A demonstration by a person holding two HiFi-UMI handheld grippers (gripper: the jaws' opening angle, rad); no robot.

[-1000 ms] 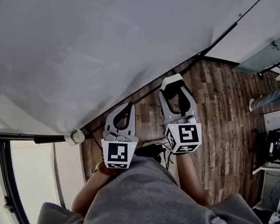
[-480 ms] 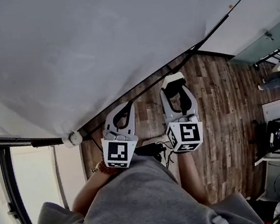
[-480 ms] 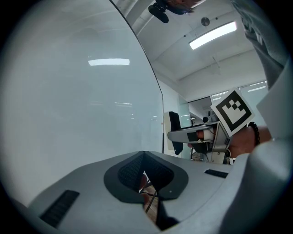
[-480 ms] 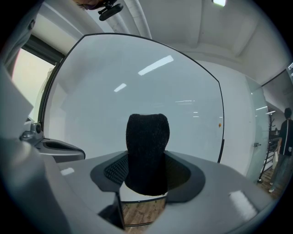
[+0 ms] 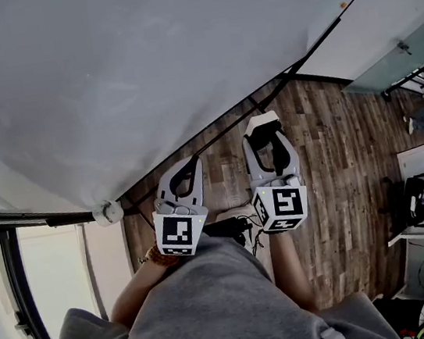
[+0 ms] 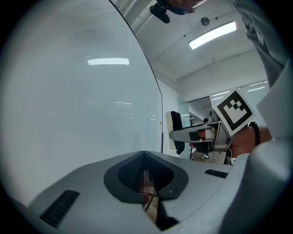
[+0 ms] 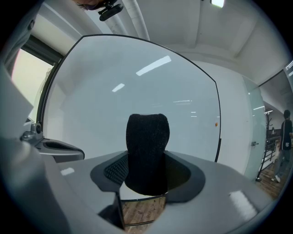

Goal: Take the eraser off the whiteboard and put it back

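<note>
While near the whiteboard (image 5: pixel 119 76), right tool (image 5: pixel 262 127) tight around the black eraser (image 7: pixel 147 146) (left tool (image 5: pixel 190 164) clenched, empty).

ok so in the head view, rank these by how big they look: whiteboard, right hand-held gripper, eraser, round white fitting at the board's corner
1. whiteboard
2. right hand-held gripper
3. eraser and round white fitting: about alike; the jaws hide part of the eraser, so unranked.

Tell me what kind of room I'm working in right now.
Most likely an office or meeting room: a large whiteboard fills the view, the wood-plank floor runs beneath it, and a ceiling strip light hangs overhead.
</note>
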